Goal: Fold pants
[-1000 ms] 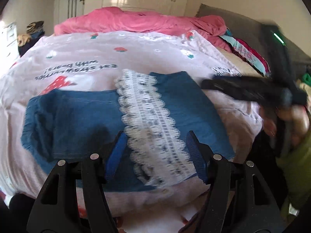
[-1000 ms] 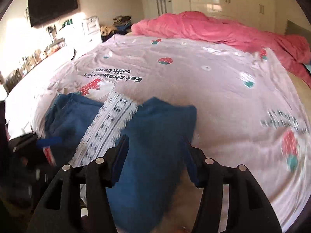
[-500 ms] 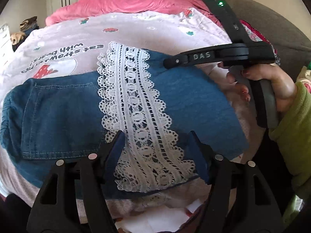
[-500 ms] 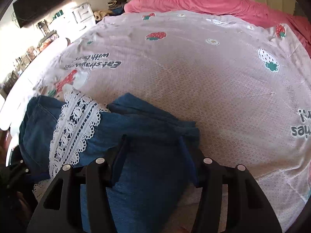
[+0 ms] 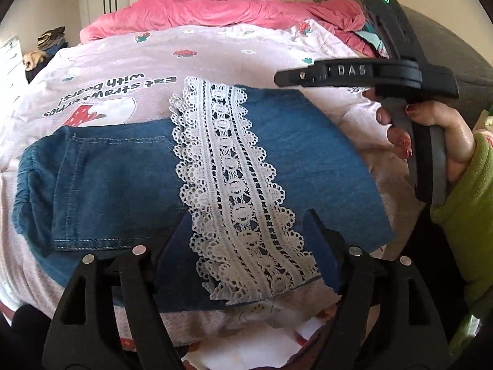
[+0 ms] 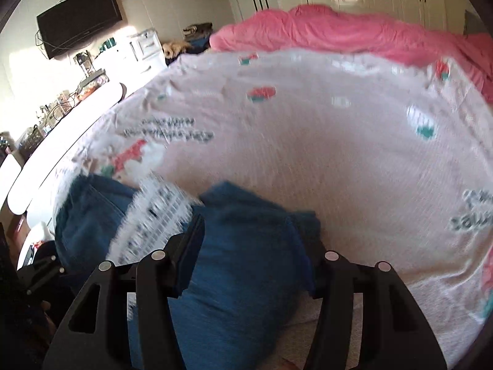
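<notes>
Folded denim pants with a lace stripe on a bed, seen from the left gripper.

Blue denim pants [image 5: 123, 185] lie folded near the bed's near edge, on a pale sheet [image 5: 215, 49] printed with strawberries. A white lace band [image 5: 237, 191] runs down them. The left gripper [image 5: 246, 234] hovers over the lace's near end; its jaws have just been opening, the fingers [image 5: 323, 240] standing either side of the lace. At right, a hand [image 5: 431, 141] in a green sleeve [image 5: 468, 215] holds the right gripper [image 5: 339, 72] above the pants' right edge. A pink duvet [image 5: 231, 9] lies along the far edge.
</notes>
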### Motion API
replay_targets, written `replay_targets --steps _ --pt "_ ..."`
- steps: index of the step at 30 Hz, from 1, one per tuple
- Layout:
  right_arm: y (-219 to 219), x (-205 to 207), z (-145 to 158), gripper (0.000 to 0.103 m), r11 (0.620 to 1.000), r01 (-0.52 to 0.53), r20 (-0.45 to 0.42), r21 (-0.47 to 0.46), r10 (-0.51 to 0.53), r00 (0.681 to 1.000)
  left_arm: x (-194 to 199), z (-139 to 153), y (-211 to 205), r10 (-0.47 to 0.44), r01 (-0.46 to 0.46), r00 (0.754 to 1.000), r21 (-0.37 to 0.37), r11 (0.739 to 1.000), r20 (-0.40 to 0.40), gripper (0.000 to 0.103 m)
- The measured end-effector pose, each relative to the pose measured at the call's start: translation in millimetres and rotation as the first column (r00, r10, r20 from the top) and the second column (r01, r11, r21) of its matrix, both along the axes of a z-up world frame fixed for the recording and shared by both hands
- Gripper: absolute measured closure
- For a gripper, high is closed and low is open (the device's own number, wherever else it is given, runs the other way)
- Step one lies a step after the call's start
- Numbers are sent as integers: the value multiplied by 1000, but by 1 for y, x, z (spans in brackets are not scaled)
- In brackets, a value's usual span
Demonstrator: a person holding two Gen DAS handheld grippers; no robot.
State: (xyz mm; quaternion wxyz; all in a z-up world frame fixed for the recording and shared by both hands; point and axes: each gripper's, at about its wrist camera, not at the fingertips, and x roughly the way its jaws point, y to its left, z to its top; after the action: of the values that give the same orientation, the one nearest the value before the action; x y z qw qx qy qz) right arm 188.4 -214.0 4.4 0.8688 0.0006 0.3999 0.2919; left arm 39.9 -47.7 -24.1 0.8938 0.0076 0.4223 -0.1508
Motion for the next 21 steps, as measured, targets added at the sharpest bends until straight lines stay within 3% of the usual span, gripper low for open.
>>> replay_targets --steps 5,8,15,21 --pt "18 -3 35 44 1000 -20 25 -8 20 999 -6 10 7 -13 14 1000 -33 999 16 32" --pt "29 -5 51 36 999 -51 44 4 51 998 -6 13 12 -5 6 1000 -34 999 26 31" --pt "68 -4 60 36 986 -164 53 -28 166 985 -12 20 31 62 -59 997 -55 997 48 28" --pt "111 -9 61 28 968 -245 54 -50 248 967 -22 27 61 135 -132 989 -66 989 57 23"
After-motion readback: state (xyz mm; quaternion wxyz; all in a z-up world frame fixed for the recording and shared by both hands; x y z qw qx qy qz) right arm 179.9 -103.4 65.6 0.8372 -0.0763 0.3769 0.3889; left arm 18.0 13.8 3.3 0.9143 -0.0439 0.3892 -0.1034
